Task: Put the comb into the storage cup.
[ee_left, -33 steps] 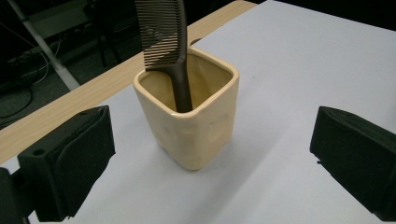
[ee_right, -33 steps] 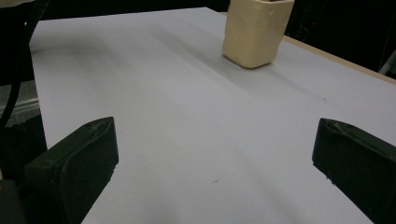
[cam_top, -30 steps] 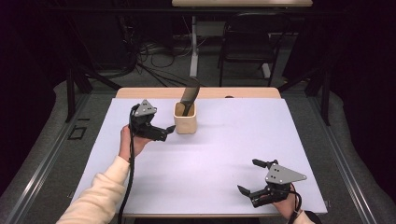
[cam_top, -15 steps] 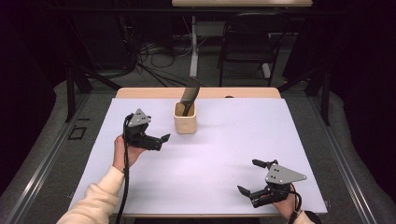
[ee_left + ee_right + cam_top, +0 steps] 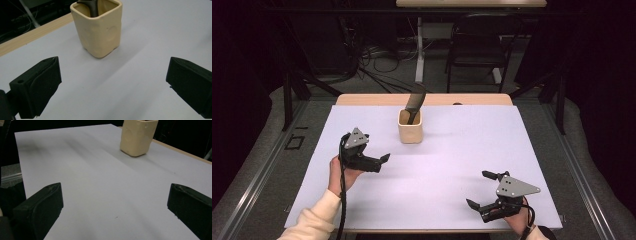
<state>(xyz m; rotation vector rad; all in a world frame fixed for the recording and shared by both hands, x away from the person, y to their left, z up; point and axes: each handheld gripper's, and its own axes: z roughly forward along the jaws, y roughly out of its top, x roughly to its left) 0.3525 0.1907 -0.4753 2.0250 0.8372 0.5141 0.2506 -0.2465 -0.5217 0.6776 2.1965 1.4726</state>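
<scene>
A: How are the grippers near us?
B: The right hand-held gripper rests wide open, empty, on the bench. The left hand-held gripper is also wide open, empty.
A: And farther?
B: The cup stands beyond it, holding a dark tool.

Cup: cream, square-mouthed with rounded corners and dimpled walls; stands upright on the table, near the far edge, left of its middle.
Spatula: dark, flat-bladed; stands inside the cup, leaning back and right, blade projecting above the rim.
</scene>
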